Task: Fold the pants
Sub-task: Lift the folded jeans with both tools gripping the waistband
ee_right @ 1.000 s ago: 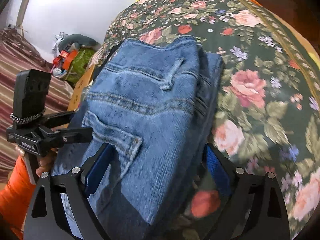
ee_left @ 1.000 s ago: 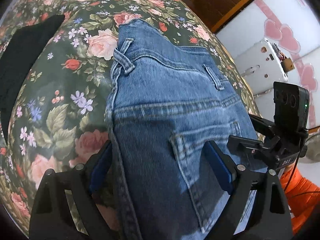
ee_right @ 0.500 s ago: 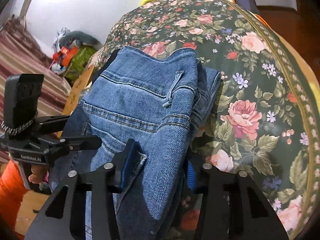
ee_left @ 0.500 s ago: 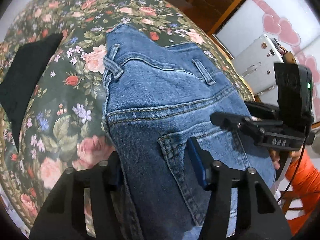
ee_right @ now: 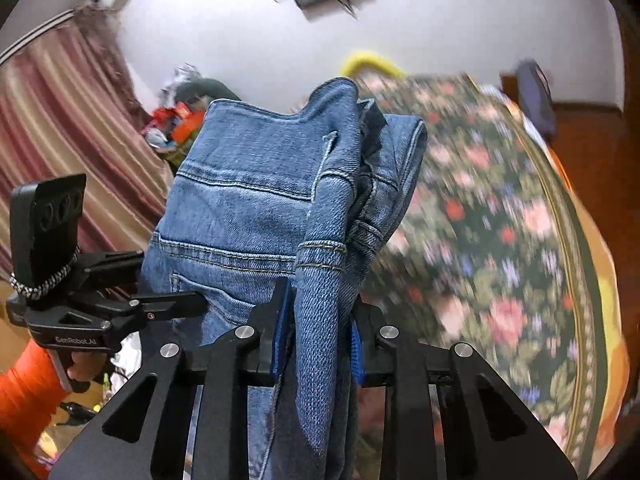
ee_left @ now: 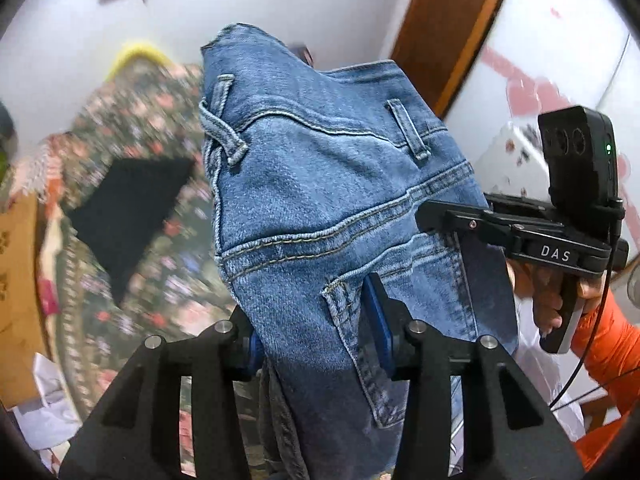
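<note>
The floral surface (ee_right: 500,216) lies blurred below and ahead of my tools. I hold the jeans (ee_left: 320,184) off it, waistband rising away from both tools. My judgement: to do this lift well, I should keep both sides level and the denim taut so the fold does not slip. My left tool (ee_left: 316,344) is clamped on one folded edge near the back pocket; my right tool (ee_right: 318,336) is clamped on the other, bunched edge.
</note>
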`<state>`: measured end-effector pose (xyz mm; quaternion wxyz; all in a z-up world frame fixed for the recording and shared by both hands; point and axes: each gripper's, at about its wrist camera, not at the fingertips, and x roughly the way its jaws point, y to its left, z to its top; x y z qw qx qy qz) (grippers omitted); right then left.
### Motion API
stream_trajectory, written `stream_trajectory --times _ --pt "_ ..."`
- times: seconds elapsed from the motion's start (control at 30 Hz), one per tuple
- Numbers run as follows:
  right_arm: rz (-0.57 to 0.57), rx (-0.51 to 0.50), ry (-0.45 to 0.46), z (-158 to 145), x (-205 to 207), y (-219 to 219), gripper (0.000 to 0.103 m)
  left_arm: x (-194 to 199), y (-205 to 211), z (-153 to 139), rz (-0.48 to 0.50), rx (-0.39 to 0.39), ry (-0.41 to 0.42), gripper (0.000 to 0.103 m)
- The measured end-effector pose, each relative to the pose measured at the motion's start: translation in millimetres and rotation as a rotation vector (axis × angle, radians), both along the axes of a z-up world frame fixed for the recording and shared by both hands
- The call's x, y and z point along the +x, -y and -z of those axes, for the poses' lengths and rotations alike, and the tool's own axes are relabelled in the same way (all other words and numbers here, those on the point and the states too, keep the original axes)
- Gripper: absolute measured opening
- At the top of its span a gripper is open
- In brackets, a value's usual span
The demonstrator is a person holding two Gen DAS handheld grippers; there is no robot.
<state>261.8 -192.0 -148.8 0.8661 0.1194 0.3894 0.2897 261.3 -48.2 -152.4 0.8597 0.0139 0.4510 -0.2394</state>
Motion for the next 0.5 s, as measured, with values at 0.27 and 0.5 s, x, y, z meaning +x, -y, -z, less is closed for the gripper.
stream_trajectory --times 0.27,0.5 --pt "-0.079 -0.004 0.163 -59.8 35.0 -60.0 0.023 29.5 -65.5 -54.9 -0.144 -0.053 0.156 0.043" --pt "-0.125 -0.009 0.172 -60.4 106.2 -110.7 0.023 80.8 -111.8 -47.7 -0.223 -0.052 0.165 0.043"
